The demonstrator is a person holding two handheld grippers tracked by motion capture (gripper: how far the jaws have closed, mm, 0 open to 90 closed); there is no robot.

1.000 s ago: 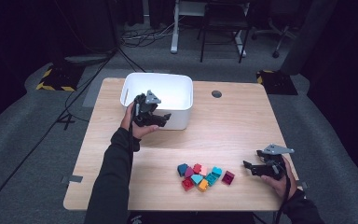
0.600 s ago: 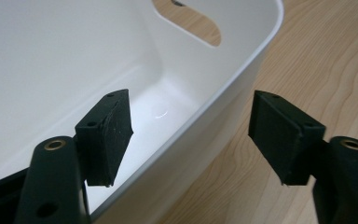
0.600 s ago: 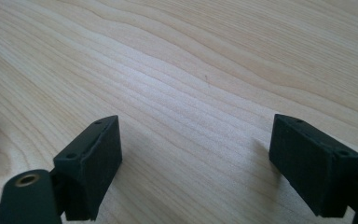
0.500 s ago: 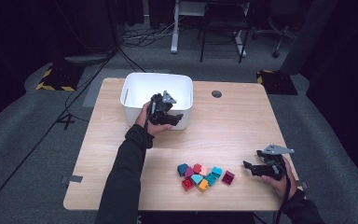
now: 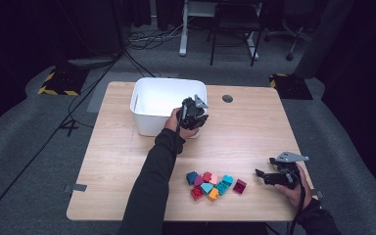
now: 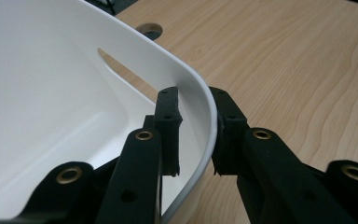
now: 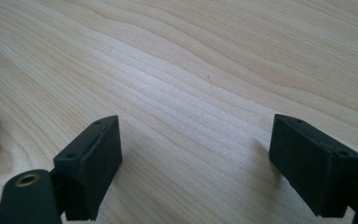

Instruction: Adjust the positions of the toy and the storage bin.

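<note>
Left gripper (image 5: 194, 113): jaws clamped astride the right rim of the white plastic tub (image 6: 74, 93), far centre.
Right gripper (image 7: 196, 163): jaws spread, holding nothing, near right, beside small coloured blocks (image 5: 214, 184).

Left gripper (image 5: 194, 112) shifted toward 3 o'clock along near wall of white bin (image 5: 149, 122): from mid-wall one second ago, past middle half a second ago, now at bin's near corner on 3 o'clock side. Left forearm swung with it, now angled more toward 1 o'clock. In left gripper view, jaws now straddle bin rim (image 6: 200, 93), one inside, one outside, rim pinched between them. Bin itself nudged slightly toward 3 o'clock on bench (image 5: 254, 132).
</note>
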